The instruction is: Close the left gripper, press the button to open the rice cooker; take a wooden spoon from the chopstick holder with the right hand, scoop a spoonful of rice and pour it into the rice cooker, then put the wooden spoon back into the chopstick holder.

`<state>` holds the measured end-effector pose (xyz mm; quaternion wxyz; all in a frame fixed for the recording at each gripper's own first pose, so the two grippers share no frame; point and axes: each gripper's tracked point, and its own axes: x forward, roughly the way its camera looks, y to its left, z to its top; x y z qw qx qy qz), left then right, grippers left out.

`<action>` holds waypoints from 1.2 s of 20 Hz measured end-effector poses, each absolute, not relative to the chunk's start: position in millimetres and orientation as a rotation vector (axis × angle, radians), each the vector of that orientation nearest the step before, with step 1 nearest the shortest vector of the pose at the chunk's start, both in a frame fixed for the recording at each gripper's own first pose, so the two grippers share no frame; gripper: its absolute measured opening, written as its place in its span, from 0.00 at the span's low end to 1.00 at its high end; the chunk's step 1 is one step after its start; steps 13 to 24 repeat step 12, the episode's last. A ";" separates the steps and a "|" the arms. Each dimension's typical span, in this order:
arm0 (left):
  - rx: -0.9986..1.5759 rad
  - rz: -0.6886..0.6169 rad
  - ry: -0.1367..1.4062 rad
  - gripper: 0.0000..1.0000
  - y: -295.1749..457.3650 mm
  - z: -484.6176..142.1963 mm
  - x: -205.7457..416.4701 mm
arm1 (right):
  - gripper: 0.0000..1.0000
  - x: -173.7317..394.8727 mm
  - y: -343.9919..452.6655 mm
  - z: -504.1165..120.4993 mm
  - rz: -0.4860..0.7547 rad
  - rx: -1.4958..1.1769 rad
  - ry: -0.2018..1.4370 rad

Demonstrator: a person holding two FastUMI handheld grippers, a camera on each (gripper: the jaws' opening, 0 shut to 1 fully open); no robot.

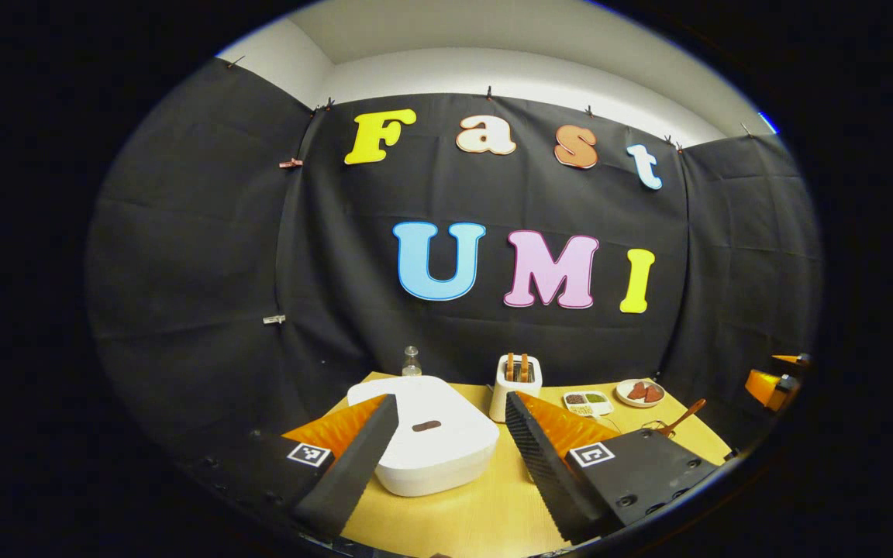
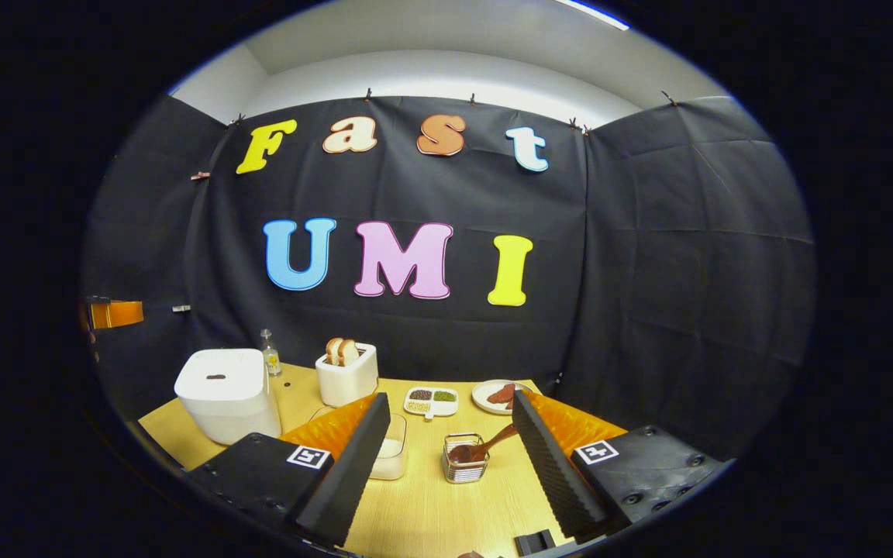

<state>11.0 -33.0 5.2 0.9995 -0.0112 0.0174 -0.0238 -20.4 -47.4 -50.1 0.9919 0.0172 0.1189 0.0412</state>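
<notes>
White and rounded, the closed plastic rice cooker (image 1: 431,434) sits low at centre of the left gripper view on the yellow wooden table (image 1: 462,519), its dark oval button (image 1: 425,425) showing between the 2 spread fingers of the left gripper (image 1: 446,415), which touch nothing. In the right gripper view the right gripper (image 2: 446,411) is also spread wide and holds nothing; between its fingers, at lower centre, stands the small wire-mesh chopstick holder (image 2: 465,465) with the brown wooden spoon (image 2: 485,447) leaning in it. A clear container of white rice (image 2: 392,456) sits just left of it, partly hidden by the left-hand finger.
</notes>
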 end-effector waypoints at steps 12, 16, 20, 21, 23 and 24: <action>0.048 -0.140 0.065 0.96 -53.4 -8.1 18.6 | 1.00 -47.8 -58.1 -58.7 0.005 0.085 0.269; 0.048 -0.140 0.065 0.96 -53.4 -8.1 18.6 | 1.00 -47.8 -58.1 -58.7 0.005 0.085 0.269; 0.048 -0.140 0.065 0.96 -53.4 -8.1 18.6 | 1.00 -47.8 -58.1 -58.7 0.005 0.085 0.269; 0.048 -0.140 0.065 0.96 -53.4 -8.1 18.6 | 1.00 -47.8 -58.1 -58.7 0.005 0.085 0.269; 0.048 -0.140 0.065 0.96 -53.4 -8.1 18.6 | 1.00 -47.8 -58.1 -58.7 0.005 0.085 0.269; 0.048 -0.140 0.065 0.96 -53.4 -8.1 18.6 | 1.00 -47.8 -58.1 -58.7 0.005 0.085 0.269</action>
